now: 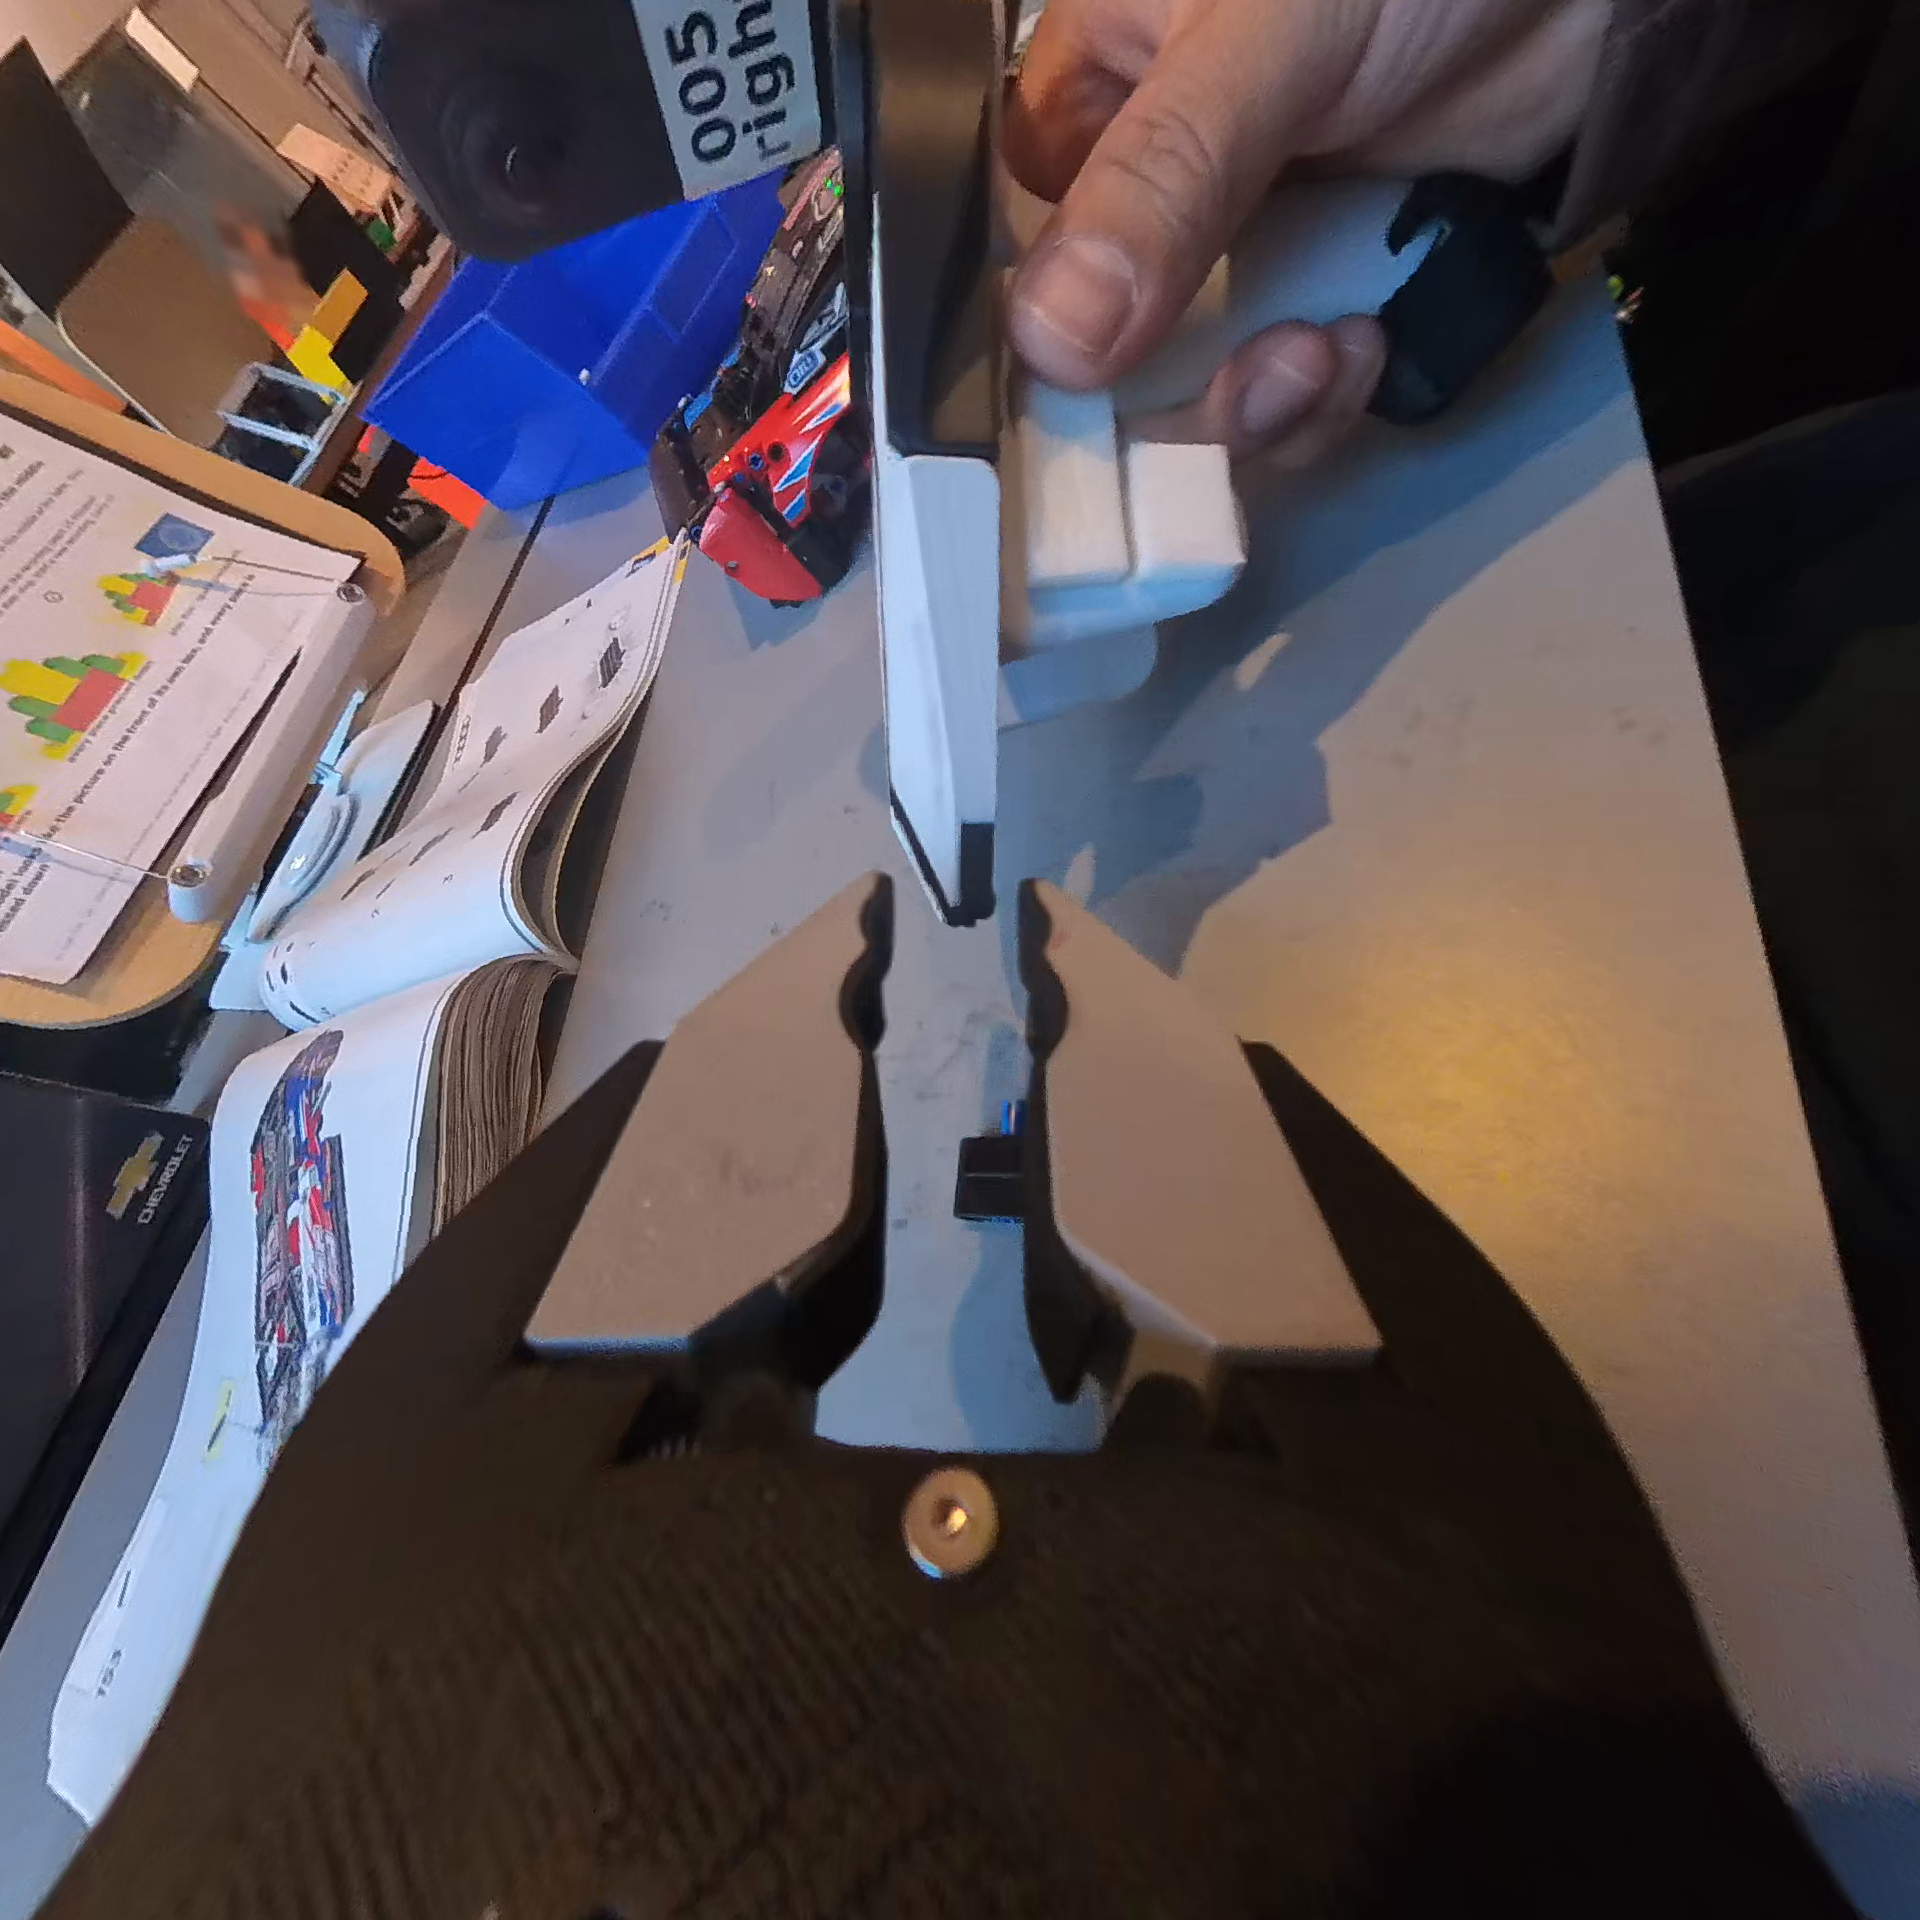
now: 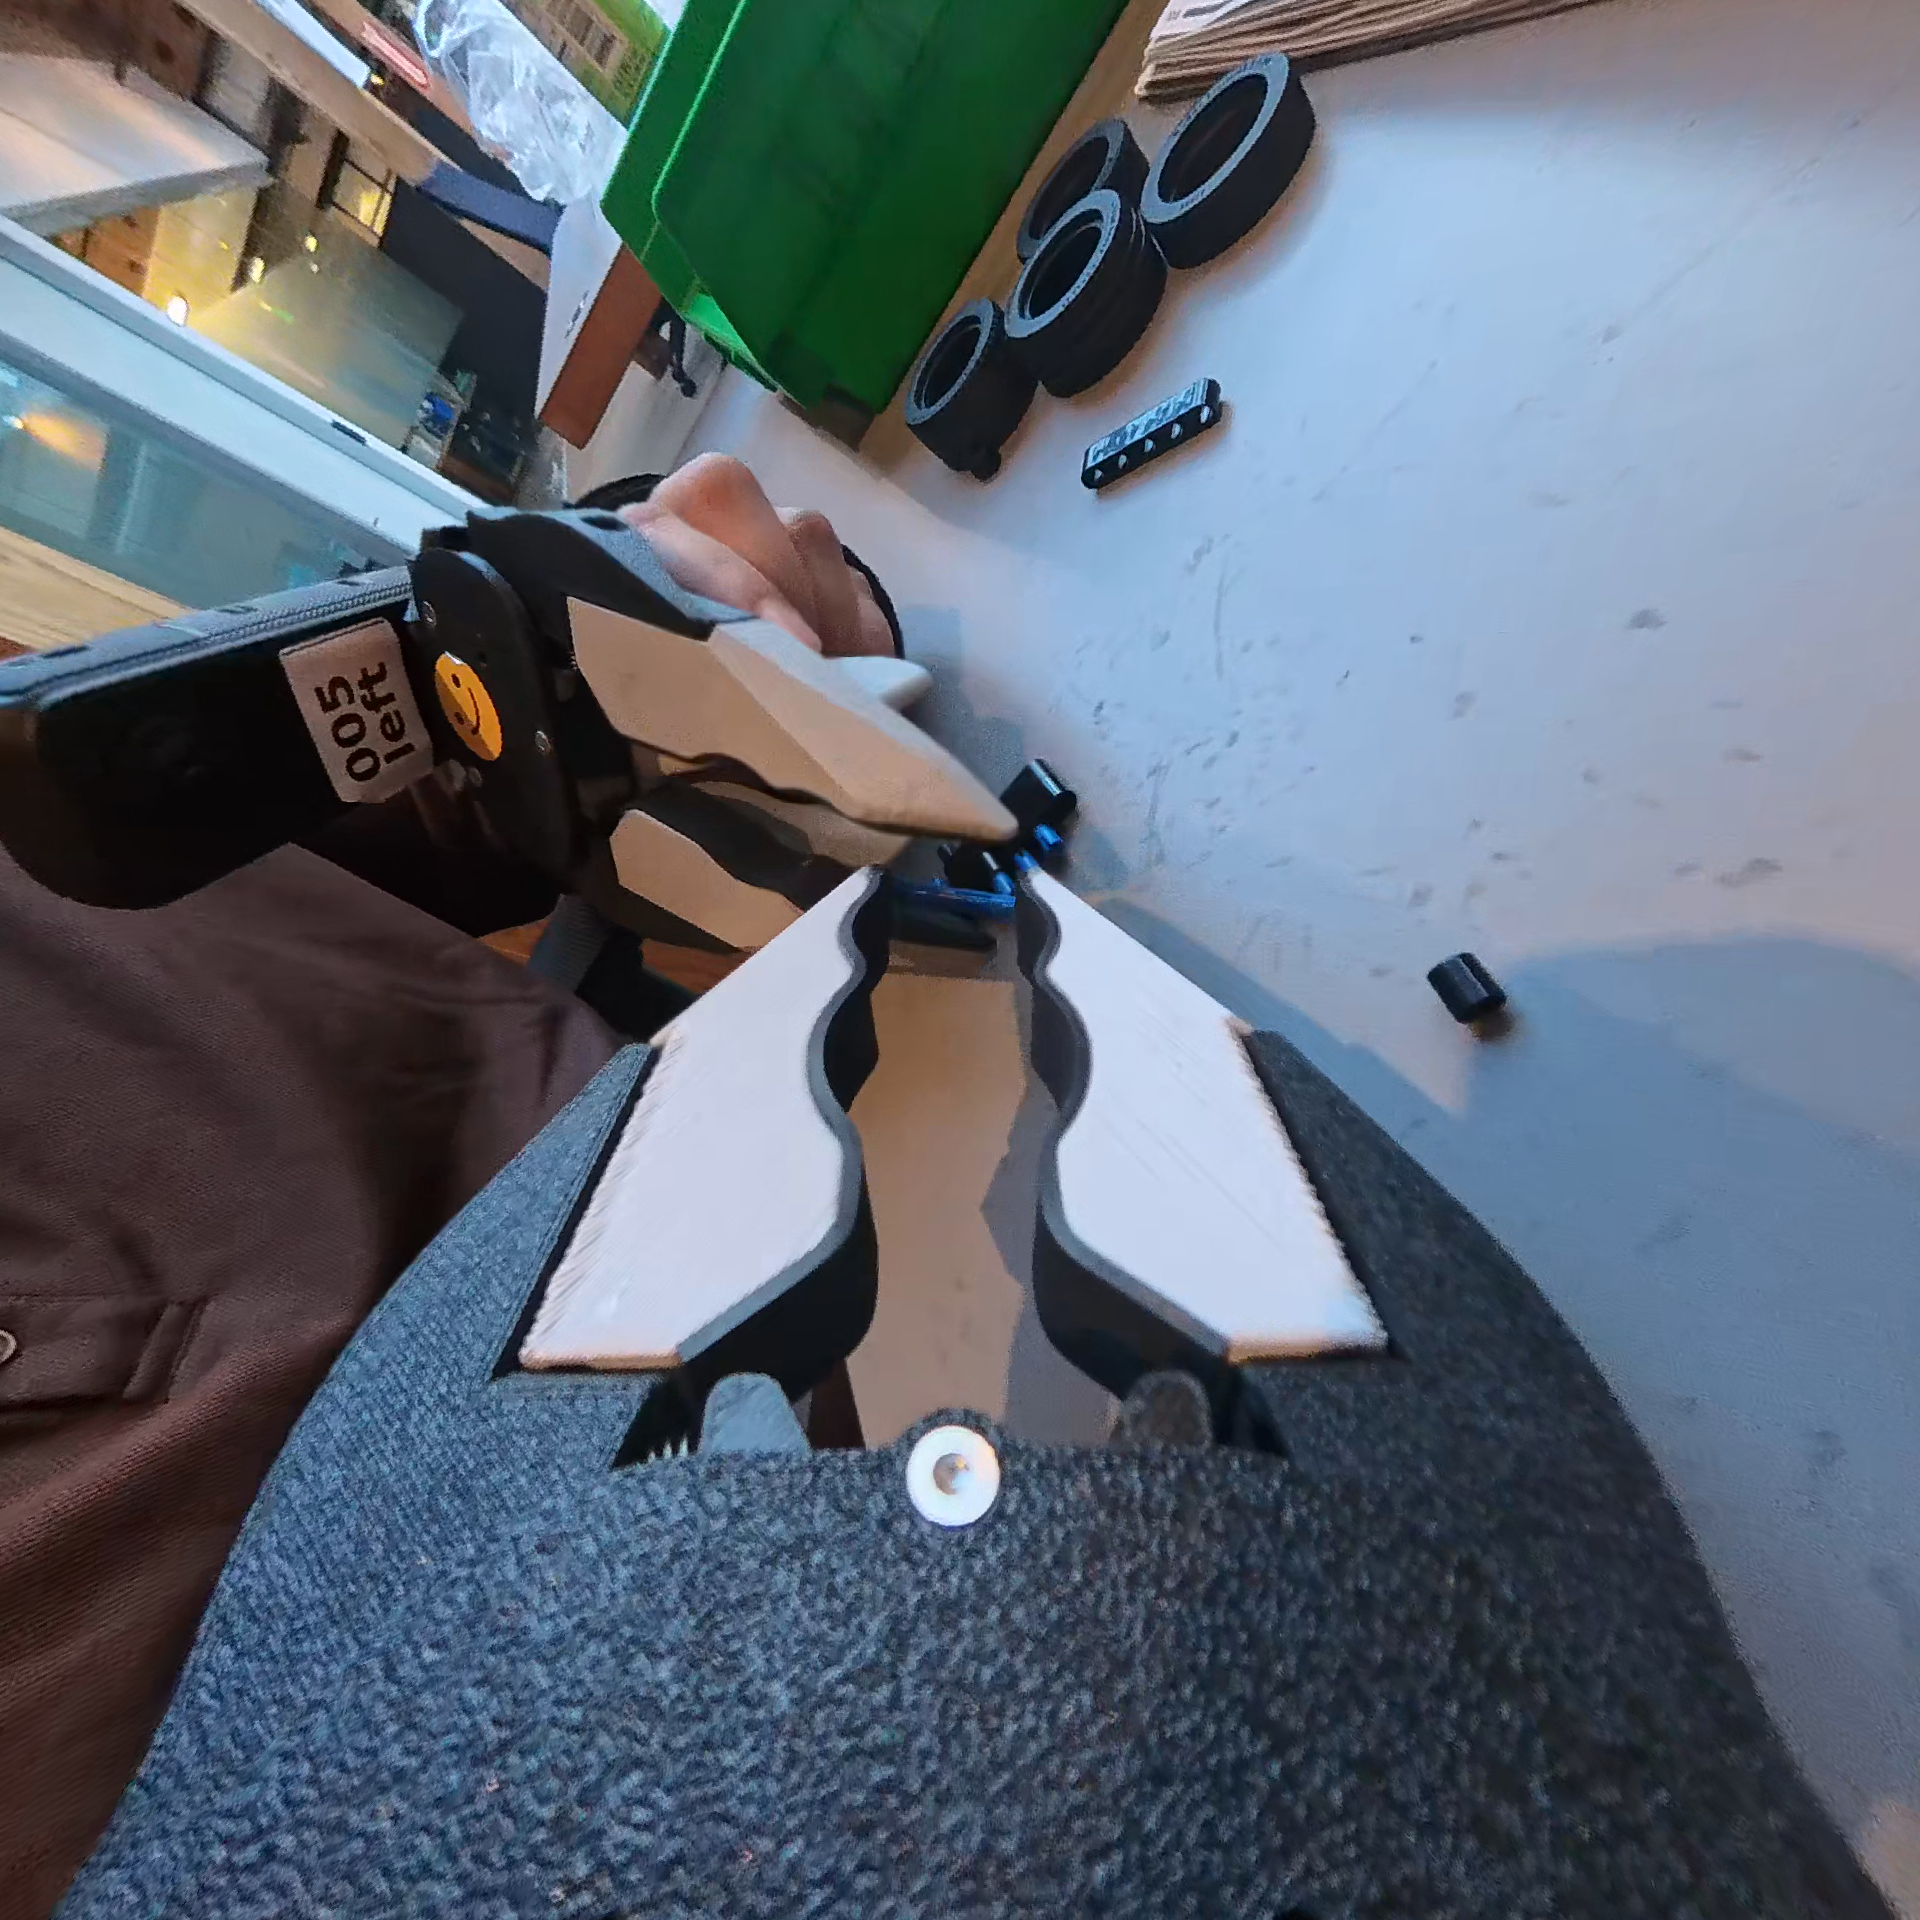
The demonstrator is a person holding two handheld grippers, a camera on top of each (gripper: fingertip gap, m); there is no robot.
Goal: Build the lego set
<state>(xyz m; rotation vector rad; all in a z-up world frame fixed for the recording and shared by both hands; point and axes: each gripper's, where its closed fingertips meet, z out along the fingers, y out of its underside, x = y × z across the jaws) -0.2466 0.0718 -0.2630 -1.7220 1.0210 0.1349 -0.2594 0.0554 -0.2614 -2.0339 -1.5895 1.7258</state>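
**Desk:** What are the fingers doing?

**Photographer:** The left gripper (image 1: 956,904) has its fingers parted by a narrow gap. A small black piece with a blue pin (image 1: 992,1179) sits against the inner face of the right-hand finger. I cannot tell whether both fingers press it. The right gripper (image 2: 951,894) also shows a narrow gap, with a black-and-blue lego assembly (image 2: 961,899) at its tips. Whether that is clamped or just touched, I cannot tell either.

**Desk:** How do the two tools stand to each other?

**Photographer:** Tip to tip. In the left wrist view the other tool's white finger (image 1: 940,675) comes down to just beyond the left fingertips, steered by a hand (image 1: 1195,187). In the right wrist view the left tool reaches in from the left side, its fingertip meeting the same assembly.

**Desk:** And farther out?

**Photographer:** Right of the right fingers a short black connector (image 2: 1465,987) lies alone on the grey counter (image 2: 1558,623). Well beyond the tips are four black tyres (image 2: 1101,270), a black beam with holes (image 2: 1148,431) beside them, and a green bin (image 2: 831,177). From the left wrist view, a partly built red car model (image 1: 779,488) stands beyond the tips and to the left, a blue bin (image 1: 561,343) behind it. An open instruction booklet (image 1: 488,831) lies left of the fingers.
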